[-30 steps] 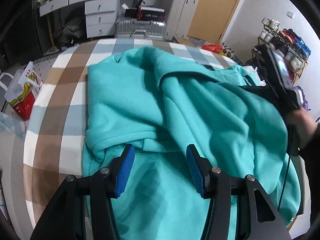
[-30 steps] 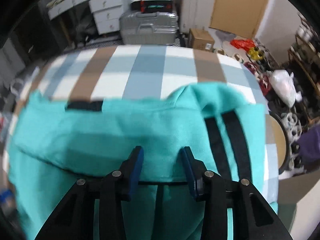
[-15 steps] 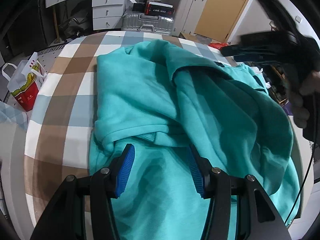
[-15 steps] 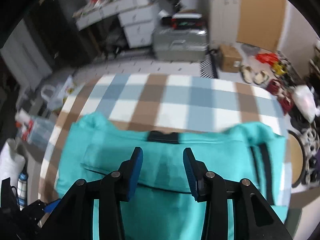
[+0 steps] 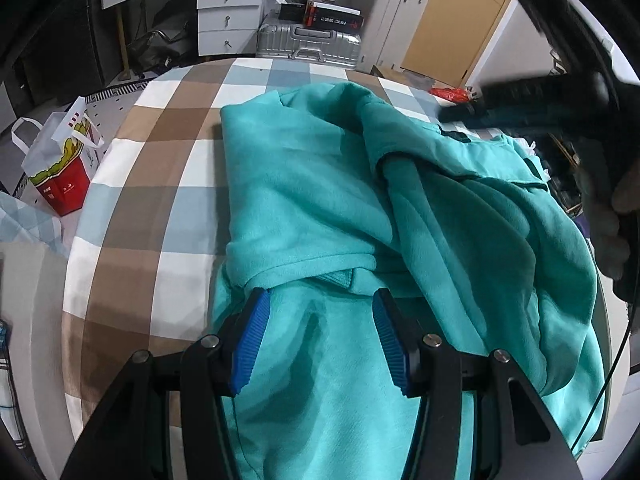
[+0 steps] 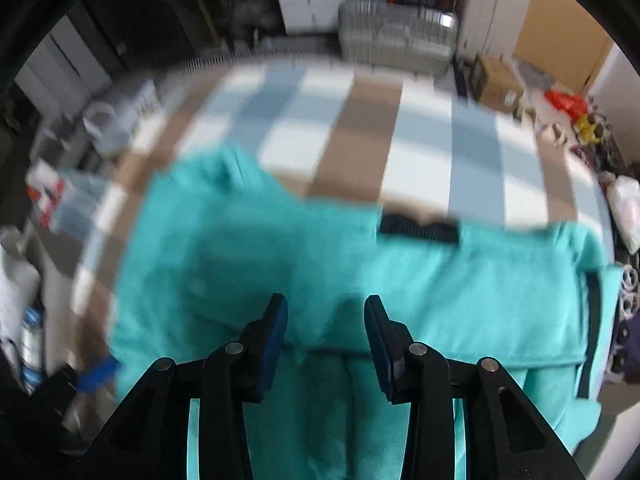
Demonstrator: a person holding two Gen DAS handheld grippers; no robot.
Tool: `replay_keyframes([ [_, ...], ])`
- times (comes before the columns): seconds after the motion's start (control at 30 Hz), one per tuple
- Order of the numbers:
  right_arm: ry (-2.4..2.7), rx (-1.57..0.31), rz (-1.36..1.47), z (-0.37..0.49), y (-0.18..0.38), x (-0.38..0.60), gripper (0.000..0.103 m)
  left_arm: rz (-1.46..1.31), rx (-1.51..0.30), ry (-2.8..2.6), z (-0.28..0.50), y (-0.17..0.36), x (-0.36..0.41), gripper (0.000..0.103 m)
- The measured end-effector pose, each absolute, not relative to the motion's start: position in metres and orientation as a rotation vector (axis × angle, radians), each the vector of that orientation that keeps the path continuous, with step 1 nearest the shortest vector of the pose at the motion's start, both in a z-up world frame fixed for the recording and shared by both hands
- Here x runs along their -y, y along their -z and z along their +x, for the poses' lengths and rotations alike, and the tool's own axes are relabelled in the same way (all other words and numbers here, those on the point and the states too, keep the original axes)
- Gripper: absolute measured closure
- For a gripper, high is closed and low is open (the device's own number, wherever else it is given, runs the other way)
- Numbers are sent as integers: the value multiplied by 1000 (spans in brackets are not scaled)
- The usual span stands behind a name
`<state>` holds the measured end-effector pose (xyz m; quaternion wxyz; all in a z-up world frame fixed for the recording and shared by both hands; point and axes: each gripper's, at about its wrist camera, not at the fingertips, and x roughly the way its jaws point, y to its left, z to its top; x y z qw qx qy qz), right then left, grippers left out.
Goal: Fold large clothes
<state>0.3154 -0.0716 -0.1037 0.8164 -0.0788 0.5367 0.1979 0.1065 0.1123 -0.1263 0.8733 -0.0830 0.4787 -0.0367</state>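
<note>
A large teal sweatshirt (image 5: 320, 200) lies rumpled and partly folded on a round table with a checked cloth (image 5: 160, 152). My left gripper (image 5: 318, 332) is open just above the near part of the garment, below a folded sleeve edge. My right gripper (image 6: 326, 340) is open and empty over the same teal sweatshirt (image 6: 440, 292); its black neck label (image 6: 418, 229) lies ahead by the far edge. The right gripper also shows blurred at the upper right of the left wrist view (image 5: 560, 92), raised above the garment in a hand.
A red and white paper bag (image 5: 60, 168) stands on the floor left of the table. A silver suitcase (image 5: 308, 46), white drawers (image 5: 228, 16) and a tan door (image 5: 452, 24) stand behind. Clutter and shoes lie at the right (image 6: 576, 116).
My right gripper has swung up and leftward over the garment; its view is blurred with motion. My left gripper has stayed open over the near edge, drawn back slightly.
</note>
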Motion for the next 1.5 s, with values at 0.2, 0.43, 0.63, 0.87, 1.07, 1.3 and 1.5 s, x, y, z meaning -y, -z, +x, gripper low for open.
replay_keyframes([
  [0.2, -483, -1216, -273, 311, 148, 17, 63, -119, -982, 56, 105, 125, -110, 55],
  [0.43, -570, -1170, -103, 292, 135, 61, 62, -78, -969, 47, 105, 124, -115, 55],
  [0.63, -425, -963, -148, 259, 85, 166, 21, -60, -980, 26, 112, 130, -114, 55],
  [0.87, -159, -1107, 35, 279, 122, 307, 17, -138, -1053, -11, 139, 142, -138, 35],
  [1.07, -204, -1226, 78, 288, 153, 328, 17, -234, -1089, 57, 156, 154, -141, 38],
  [1.3, -293, -1233, 21, 274, 168, 319, 17, -135, -1122, 97, 169, 158, -129, 44],
  [1.5, -356, -1172, 18, 280, 166, 298, 49, -41, -1165, 95, 195, 155, -123, 46],
])
